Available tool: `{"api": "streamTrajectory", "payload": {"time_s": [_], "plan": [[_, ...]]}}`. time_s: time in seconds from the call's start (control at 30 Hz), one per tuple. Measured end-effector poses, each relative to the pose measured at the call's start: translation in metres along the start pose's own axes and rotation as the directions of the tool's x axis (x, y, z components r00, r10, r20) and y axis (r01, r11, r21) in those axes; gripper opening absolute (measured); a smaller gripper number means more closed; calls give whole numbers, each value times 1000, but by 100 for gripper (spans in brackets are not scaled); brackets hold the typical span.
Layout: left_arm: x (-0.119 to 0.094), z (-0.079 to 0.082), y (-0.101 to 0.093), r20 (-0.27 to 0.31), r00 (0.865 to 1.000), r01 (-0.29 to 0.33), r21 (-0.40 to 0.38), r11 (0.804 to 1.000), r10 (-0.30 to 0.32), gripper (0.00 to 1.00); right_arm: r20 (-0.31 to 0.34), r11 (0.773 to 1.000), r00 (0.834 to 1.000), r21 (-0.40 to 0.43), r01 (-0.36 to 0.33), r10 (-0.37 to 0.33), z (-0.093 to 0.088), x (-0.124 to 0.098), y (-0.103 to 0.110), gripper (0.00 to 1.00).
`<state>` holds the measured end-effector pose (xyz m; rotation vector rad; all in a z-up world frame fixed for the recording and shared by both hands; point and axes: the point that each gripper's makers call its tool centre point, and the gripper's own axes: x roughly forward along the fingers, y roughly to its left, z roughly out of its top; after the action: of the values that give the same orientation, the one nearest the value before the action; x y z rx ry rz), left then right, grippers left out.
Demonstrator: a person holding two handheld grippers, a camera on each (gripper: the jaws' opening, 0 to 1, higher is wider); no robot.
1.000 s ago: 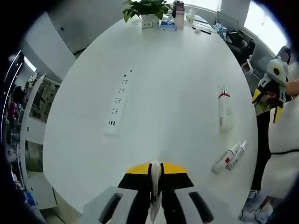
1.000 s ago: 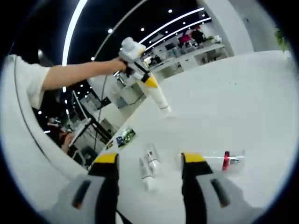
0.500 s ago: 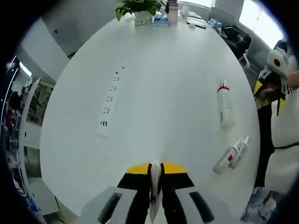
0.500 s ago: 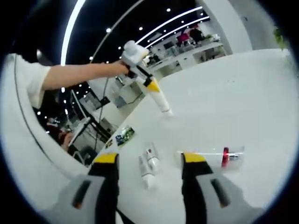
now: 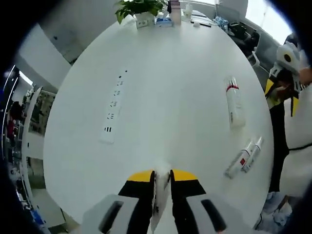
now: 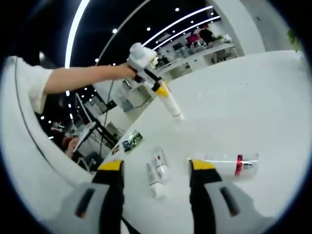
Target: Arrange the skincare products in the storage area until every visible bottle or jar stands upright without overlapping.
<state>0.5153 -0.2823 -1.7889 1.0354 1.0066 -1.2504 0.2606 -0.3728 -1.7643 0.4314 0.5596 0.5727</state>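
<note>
Currently the left gripper holds a white tube, its jaws closed on the tube's upper end. In the right gripper view the tube hangs tilted, its lower end touching or just above the white desk; which one is hard to tell. The step in hand looks like standing this tube upright. To do it well, the tube likely needs to be brought vertical and its flat end seated fully on the desk before the jaws let go (a slim tube tips easily).

The right gripper has its jaws wide apart and empty, hovering above the desk near the person. Just beyond it lie two small white tubes, side by side and touching, flat on the desk. A clear bottle with a red band lies on its side a little farther along. All three are yet to be stood up.

Both sets of lying products sit near the desk's edge on the person's side, so any nudge outward risks a fall. Toward the middle the desk has broad open room. A white power strip lies well apart on the far side, and a potted plant with small items stands at the distant end.
</note>
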Motion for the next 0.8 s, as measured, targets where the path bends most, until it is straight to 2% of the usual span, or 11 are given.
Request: {"api": "streamTrajectory", "payload": {"time_s": [0.1, 0.2, 0.3, 0.5, 0.8], "plan": [[2, -4, -3, -4, 1000, 0, 1, 1000, 0, 15, -1, 1000, 1000, 0, -2, 2, -1, -1, 0, 52], [3, -6, -3, 2, 1000, -8, -12, 1000, 8, 22, -5, 1000, 1000, 3, 0, 0, -4, -3, 0, 52], [3, -5, -2, 9, 1000, -19, -13, 1000, 19, 21, -9, 1000, 1000, 4, 1, -1, -6, -4, 0, 52], [-3, 1, 3, 40, 999, -28, -69, 997, 31, 20, -14, 1000, 1000, 8, 1, -1, -9, -6, 2, 52], [-7, 0, 5, 45, 998, -45, -60, 997, 48, 23, -14, 1000, 1000, 8, 0, 0, -11, -9, 4, 52]]}}
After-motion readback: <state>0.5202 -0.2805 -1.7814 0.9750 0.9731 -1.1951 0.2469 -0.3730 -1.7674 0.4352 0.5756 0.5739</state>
